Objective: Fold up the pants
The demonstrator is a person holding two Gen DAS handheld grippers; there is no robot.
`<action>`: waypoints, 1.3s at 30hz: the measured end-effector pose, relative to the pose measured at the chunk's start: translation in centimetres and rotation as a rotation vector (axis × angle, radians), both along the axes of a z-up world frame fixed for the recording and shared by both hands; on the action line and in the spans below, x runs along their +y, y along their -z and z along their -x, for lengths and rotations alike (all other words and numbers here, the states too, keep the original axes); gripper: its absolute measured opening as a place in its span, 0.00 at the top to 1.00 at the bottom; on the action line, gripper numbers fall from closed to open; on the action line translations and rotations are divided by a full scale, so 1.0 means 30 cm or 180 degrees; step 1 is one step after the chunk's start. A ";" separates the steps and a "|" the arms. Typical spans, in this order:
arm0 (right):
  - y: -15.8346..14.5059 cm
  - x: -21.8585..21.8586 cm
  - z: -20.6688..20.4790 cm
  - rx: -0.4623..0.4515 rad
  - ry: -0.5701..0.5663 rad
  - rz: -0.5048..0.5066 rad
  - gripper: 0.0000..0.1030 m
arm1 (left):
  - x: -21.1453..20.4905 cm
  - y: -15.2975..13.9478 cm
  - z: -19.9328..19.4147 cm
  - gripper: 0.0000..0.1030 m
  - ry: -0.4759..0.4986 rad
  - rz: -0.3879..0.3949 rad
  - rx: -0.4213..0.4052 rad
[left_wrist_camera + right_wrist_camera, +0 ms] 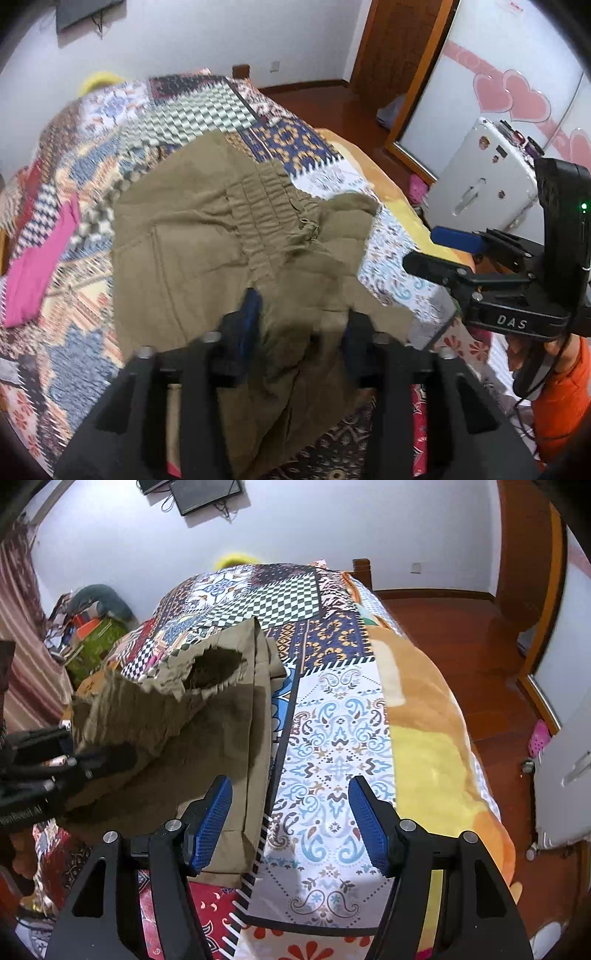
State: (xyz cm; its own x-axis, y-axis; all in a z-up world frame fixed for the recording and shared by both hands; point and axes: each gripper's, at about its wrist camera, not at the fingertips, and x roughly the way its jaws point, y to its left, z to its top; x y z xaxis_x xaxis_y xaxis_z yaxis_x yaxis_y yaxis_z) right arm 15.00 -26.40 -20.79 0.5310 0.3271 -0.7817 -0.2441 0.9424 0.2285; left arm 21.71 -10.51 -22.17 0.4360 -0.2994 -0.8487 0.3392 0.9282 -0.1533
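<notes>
Olive-brown pants point(192, 236) lie on a patchwork bedspread point(177, 107), the gathered waistband running across the middle. My left gripper point(301, 321) points down at the near part; a bunched fold of the cloth sits between its spread fingers, and the pads do not seem to press it. In the right wrist view that fold point(147, 701) stands raised beside the left gripper point(85, 746). My right gripper point(290, 823) is open and empty, hovering over the bedspread point(332, 720) just right of the pants' edge point(255, 738). It also shows at the right point(421, 249).
A pink garment point(40, 266) lies at the bed's left side. A white suitcase point(487, 177) stands by the mirrored wardrobe on the right. A person's orange sleeve point(565, 398) is behind the right gripper. Clutter point(92, 627) is piled left of the bed; wooden floor point(461, 627) lies right.
</notes>
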 end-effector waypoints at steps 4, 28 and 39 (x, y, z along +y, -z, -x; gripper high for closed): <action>-0.006 -0.011 -0.004 -0.0012 0.0022 -0.0018 0.40 | -0.012 0.010 0.012 0.38 0.0047 0.0106 0.0071; 0.017 0.183 -0.026 0.0044 -0.0370 -0.0012 0.40 | 0.147 0.040 0.110 0.27 -0.0201 -0.0315 -0.0189; 0.067 0.154 -0.010 0.0181 -0.0381 -0.0031 0.39 | 0.169 0.014 0.094 0.26 -0.0257 -0.0269 -0.0246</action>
